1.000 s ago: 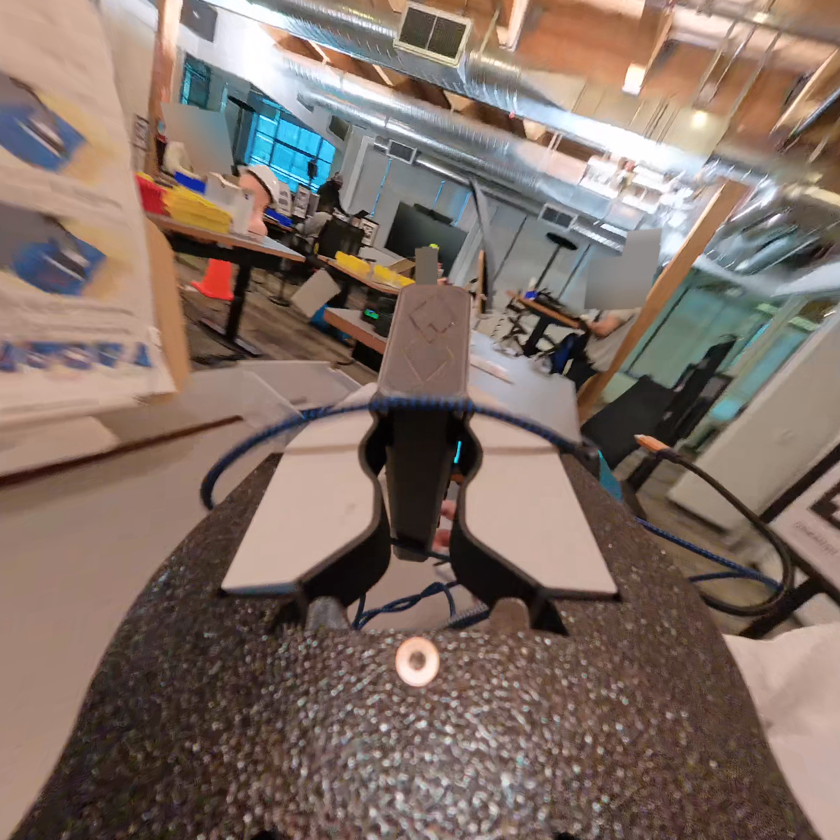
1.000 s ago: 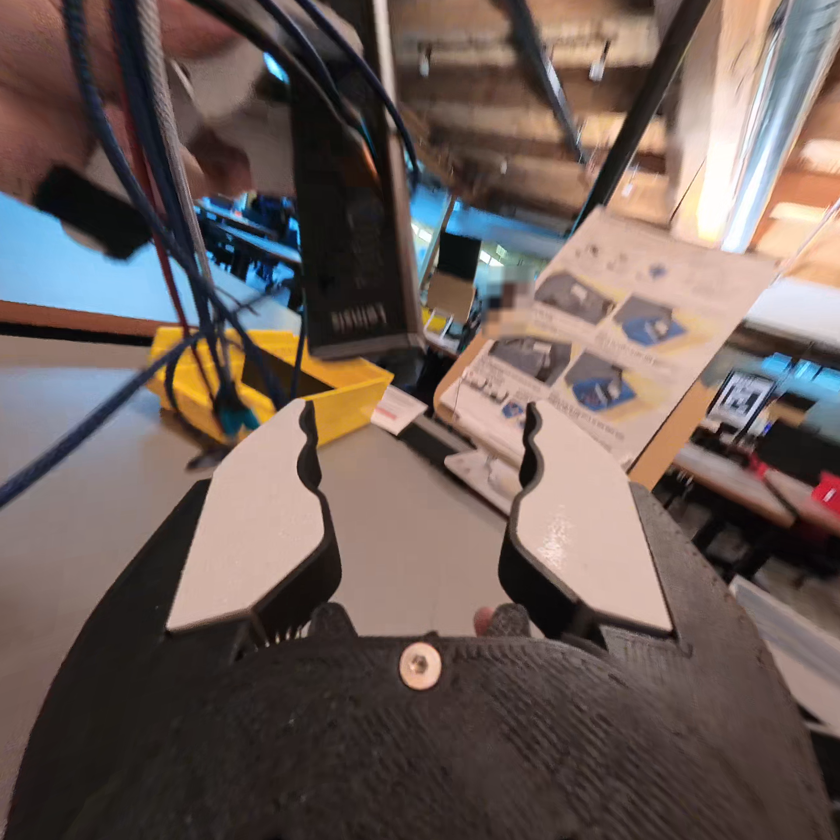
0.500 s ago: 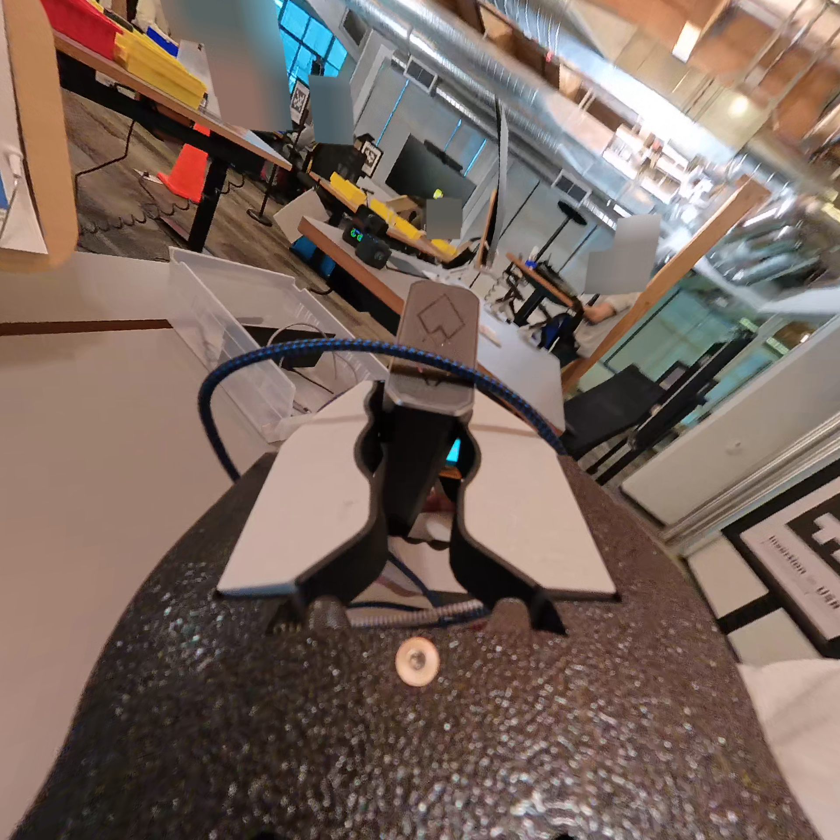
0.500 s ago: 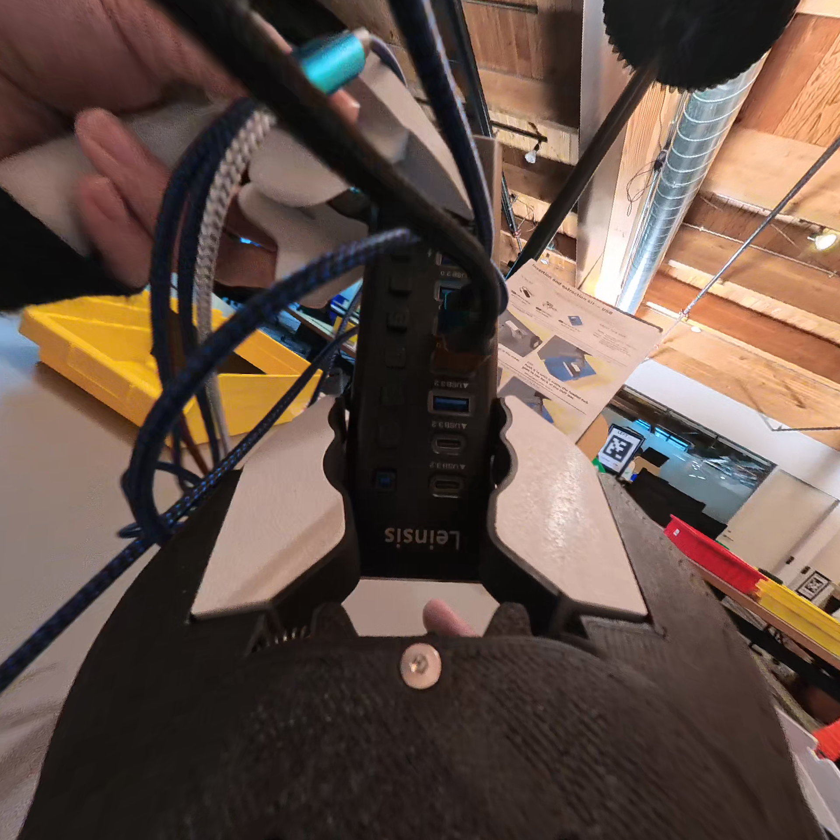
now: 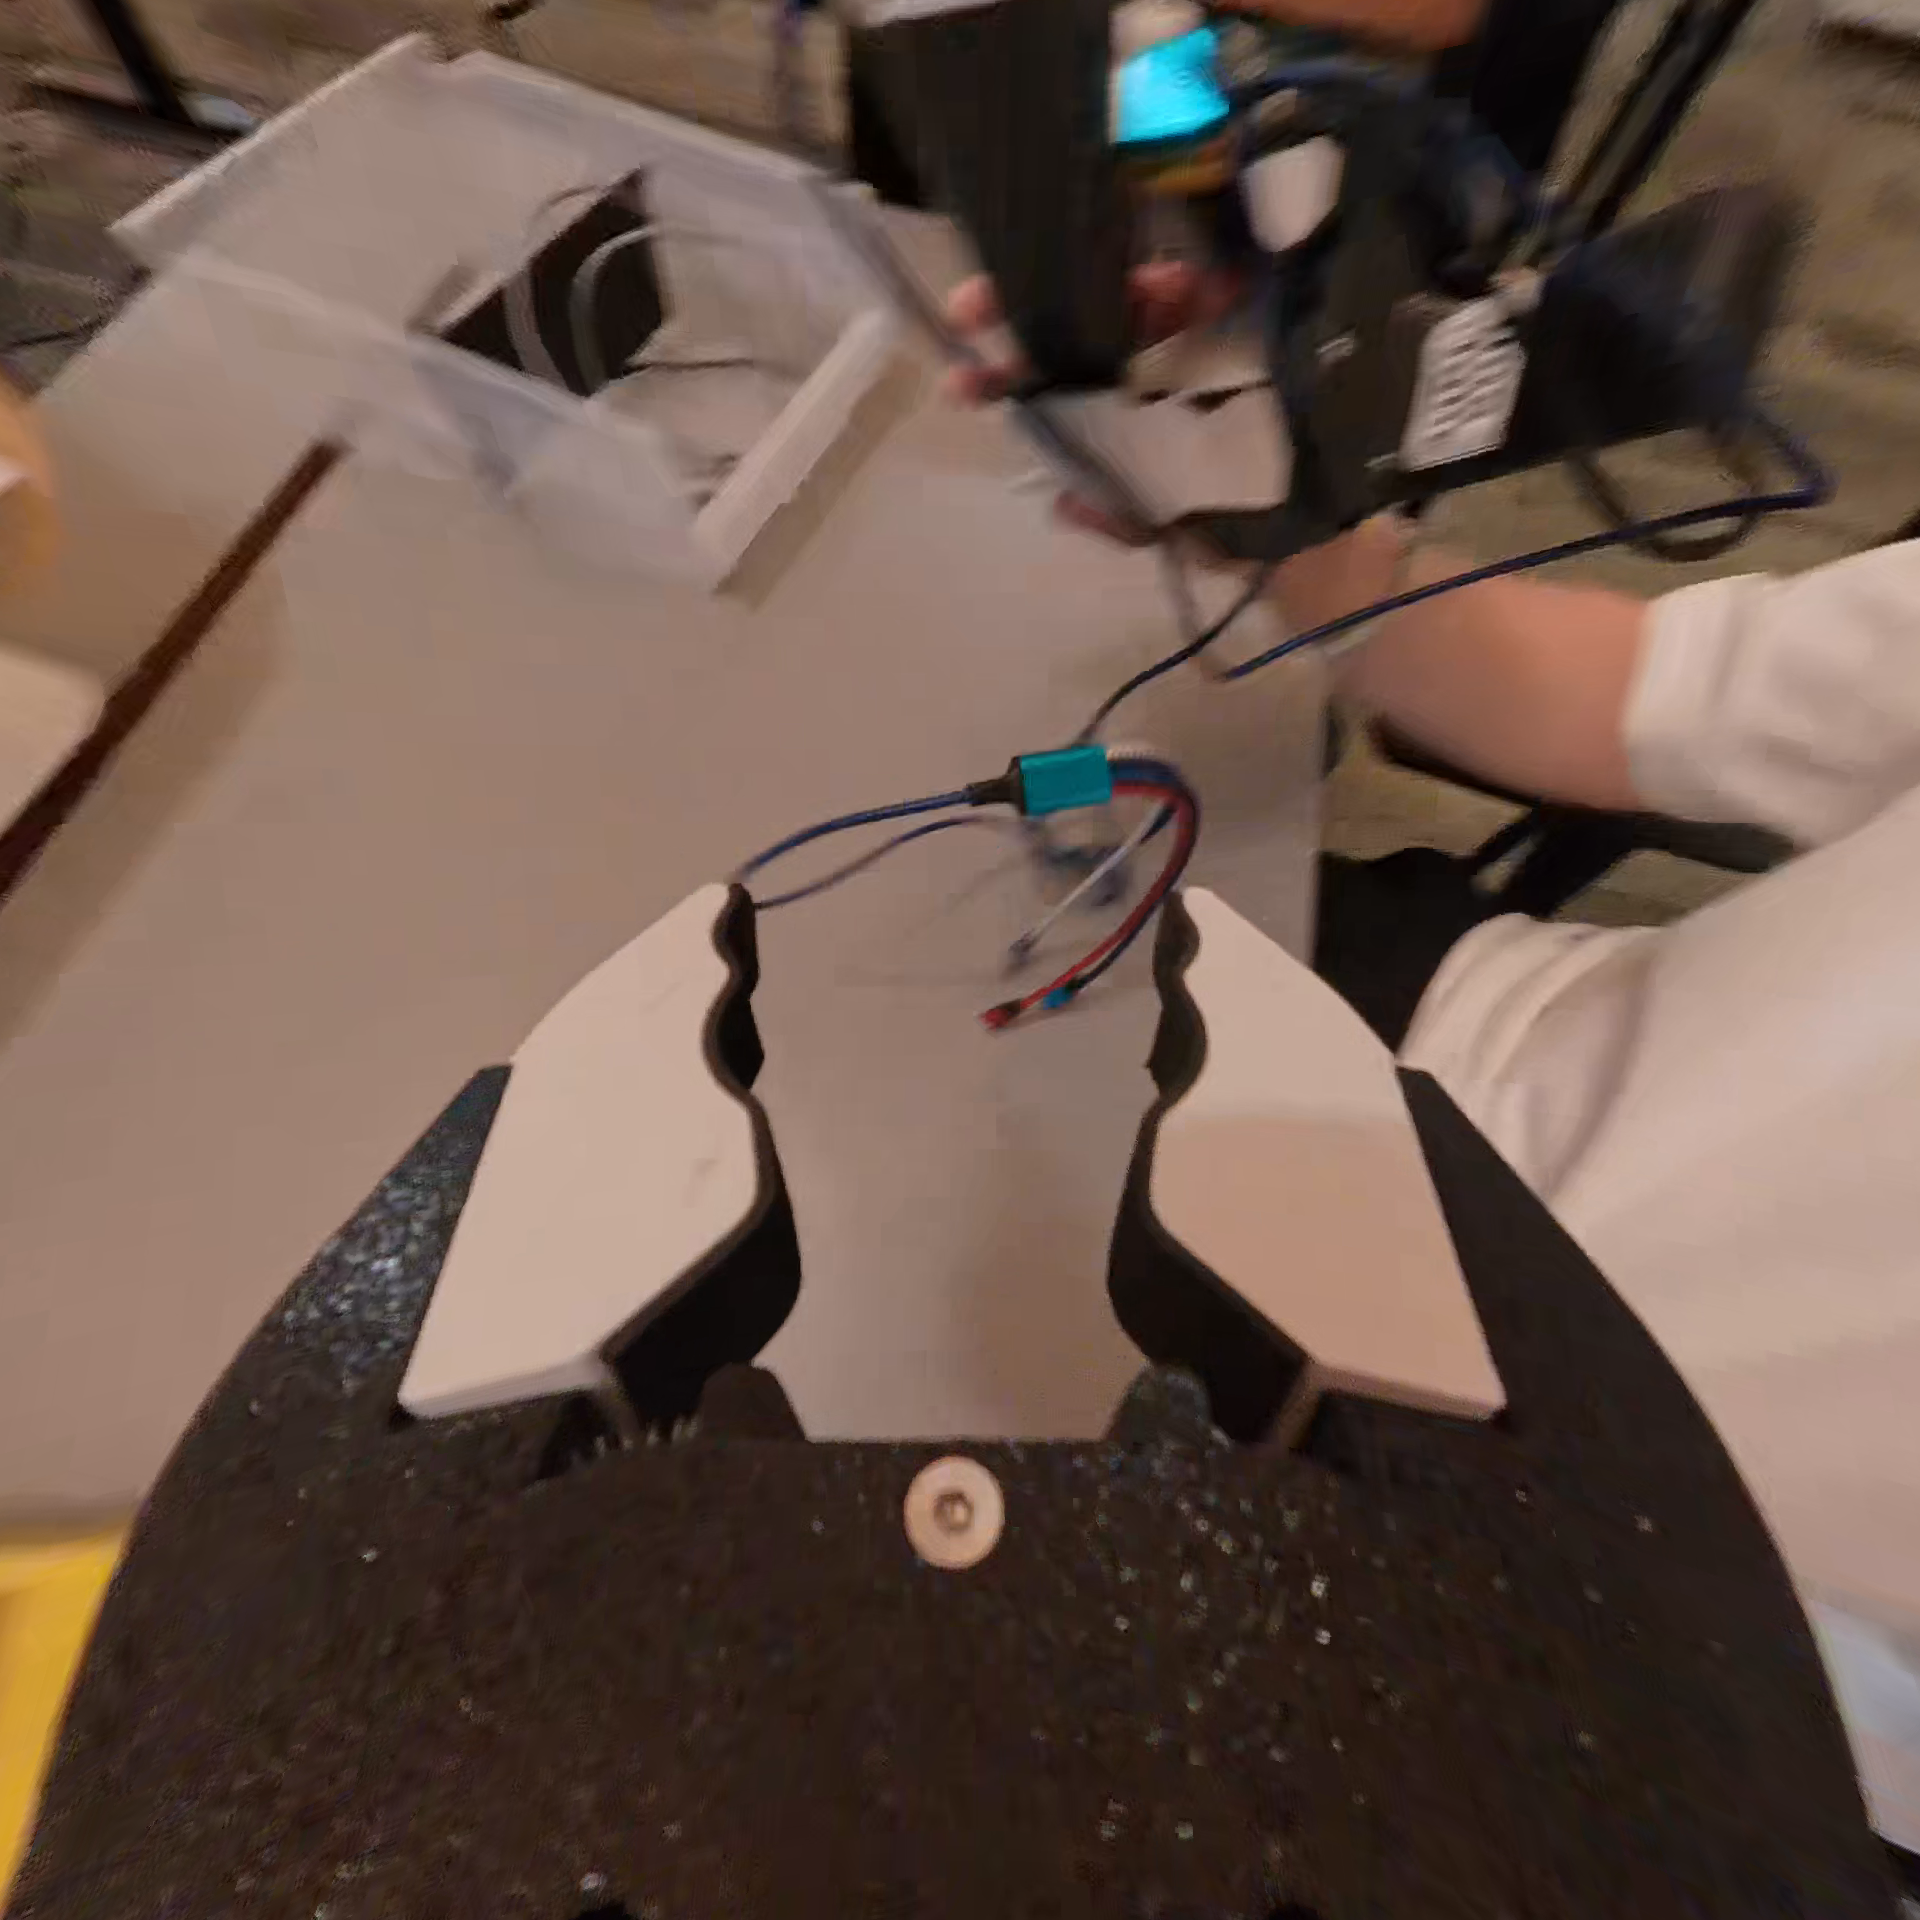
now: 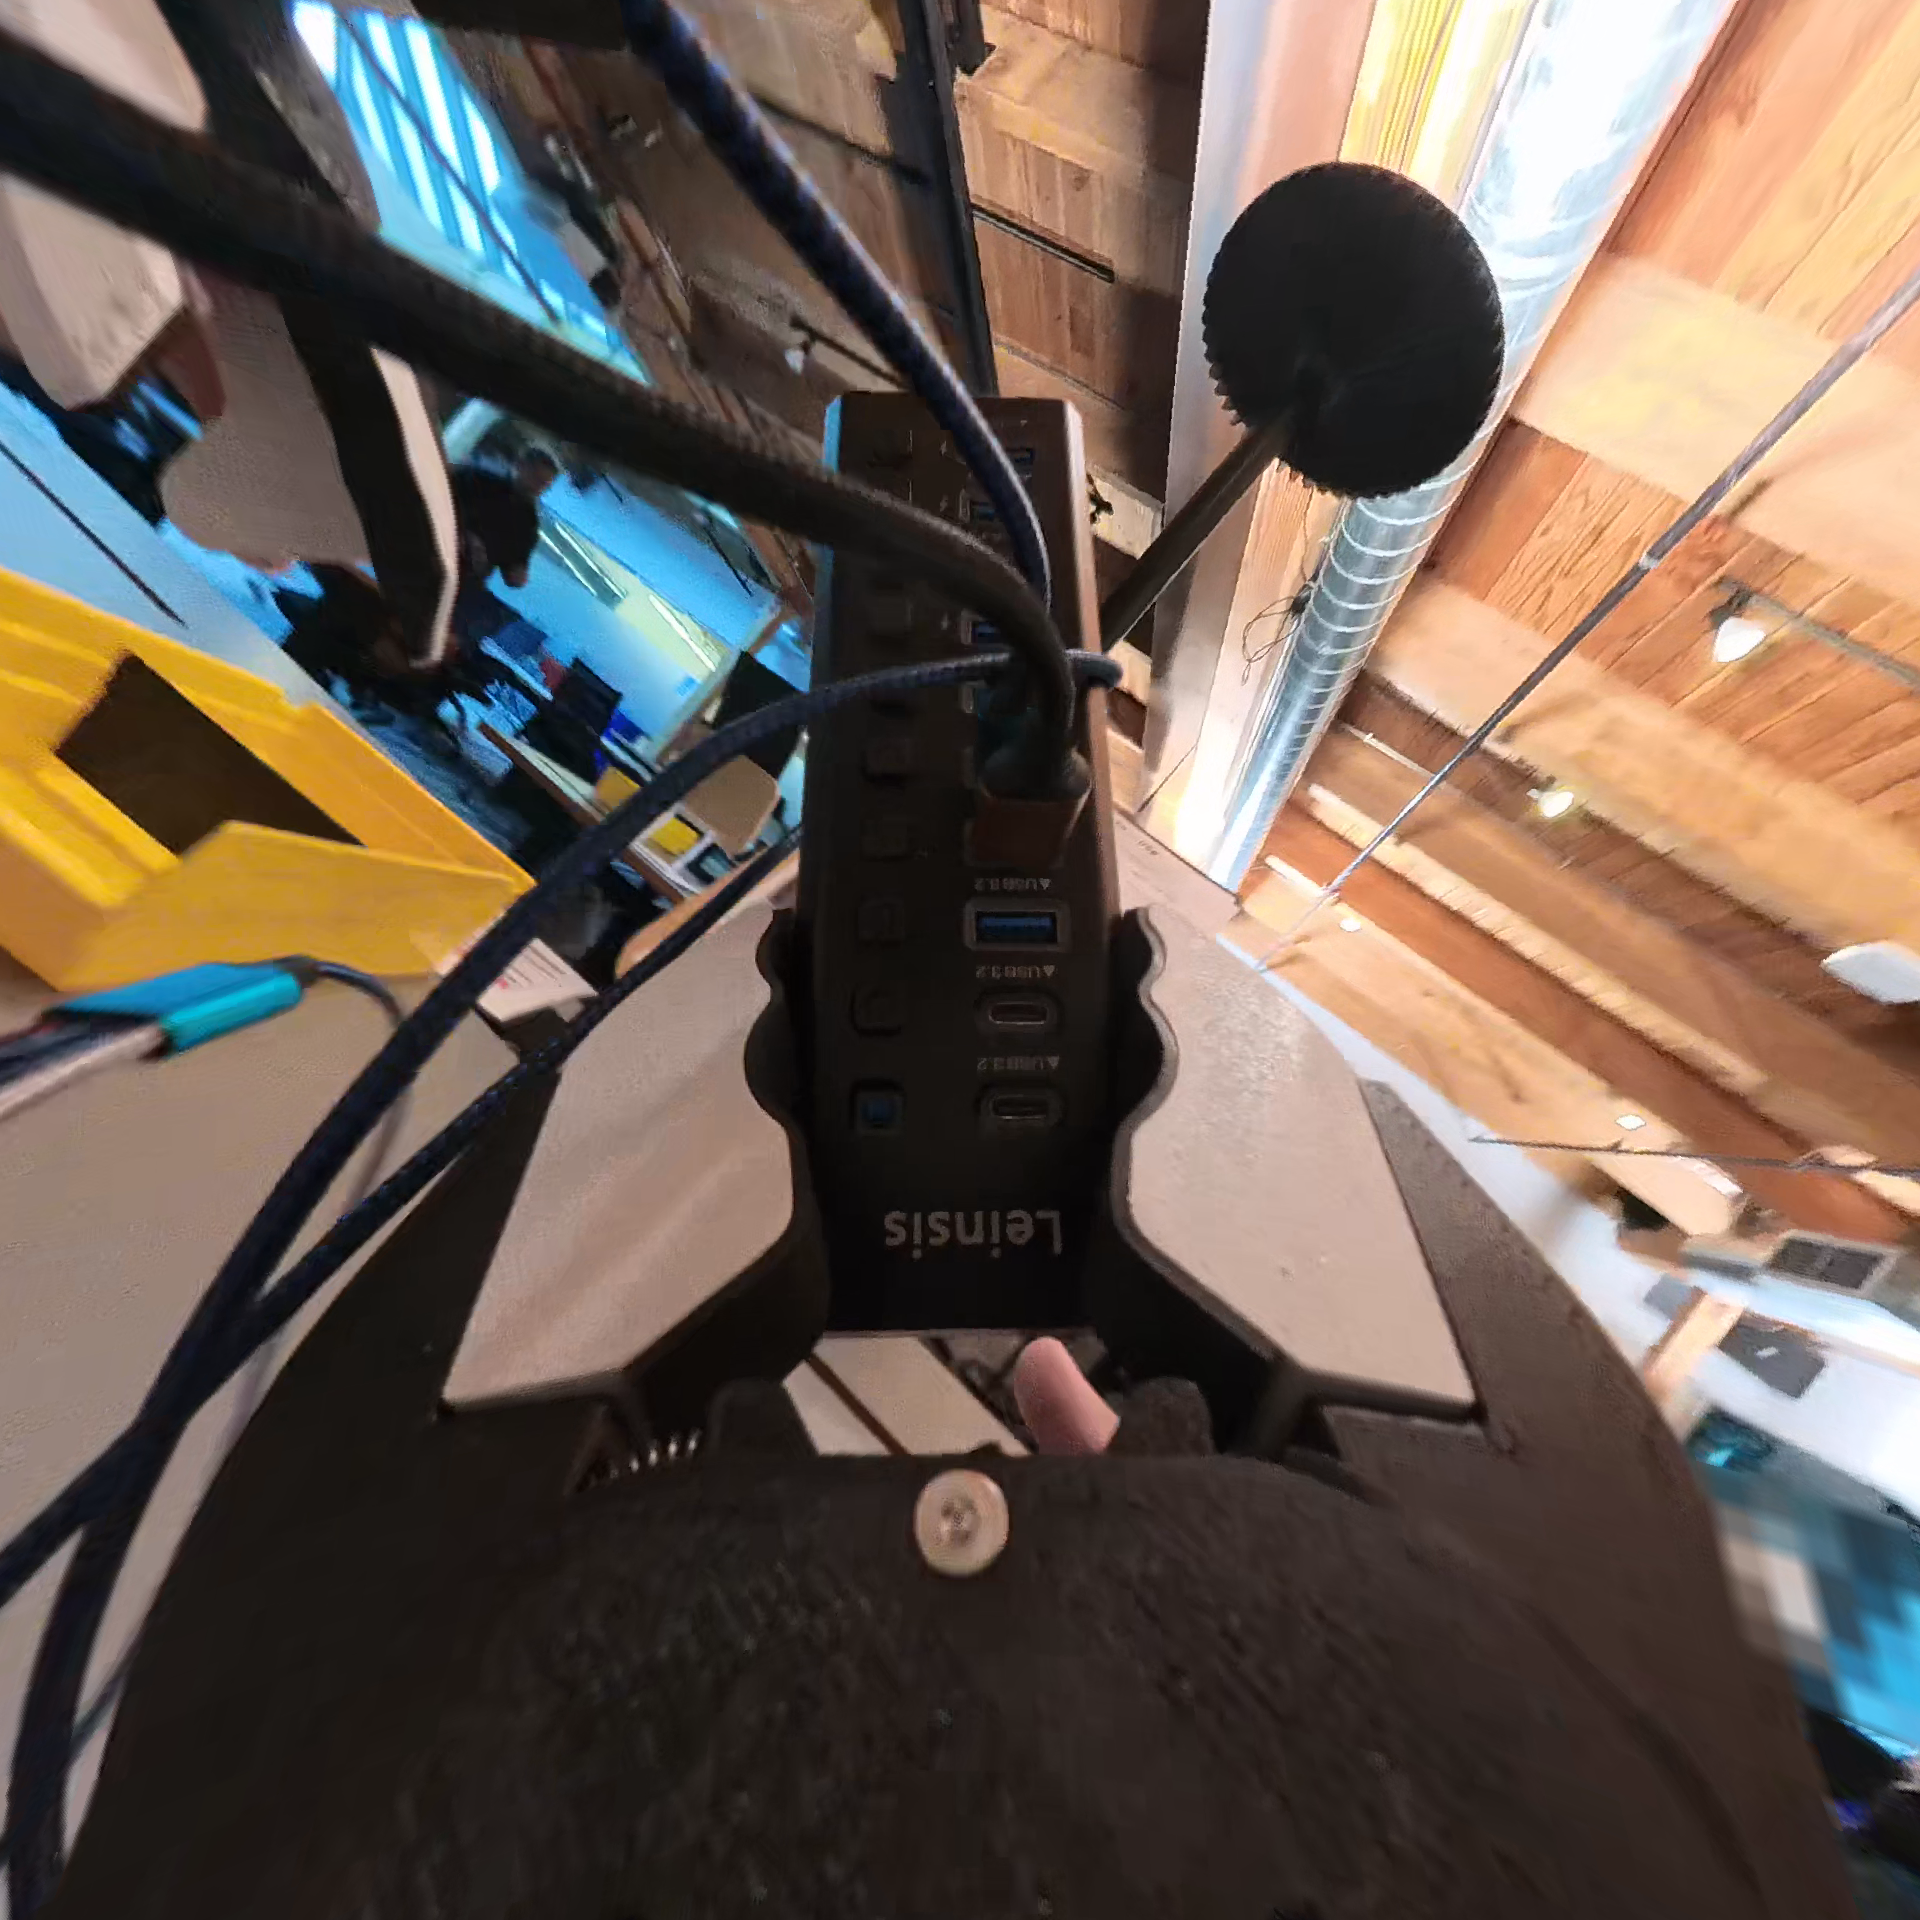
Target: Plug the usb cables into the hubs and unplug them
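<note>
Between the fingers of the right gripper [image 6: 961, 1023] a black USB hub [image 6: 951, 935] is clamped upright, its lower end seated deep in the grip and its top partly hidden behind a thick black braided cable [image 6: 582, 390] that curves down into a plug [image 6: 1023, 805] seated in one port. A dark blue braided cable [image 6: 436, 1029] loops across the left of the right wrist view and runs out of frame, so where it ends cannot be told. Below the plug one blue port and two small oval ports show bare. A yellow bin [image 6: 208, 821] sits left on the tabletop [image 6: 135, 1195]. From the left wrist view, much is motion-blurred: the left gripper [image 5: 956, 997] hangs with its fingers spread wide and nothing between them, above open grey tabletop. Just beyond its tips lies a teal cable splitter [image 5: 1062, 781] with thin red, blue and white leads fanning out. A clear tray [image 5: 582, 343] stands farther back, near the tabletop's far edge.
</note>
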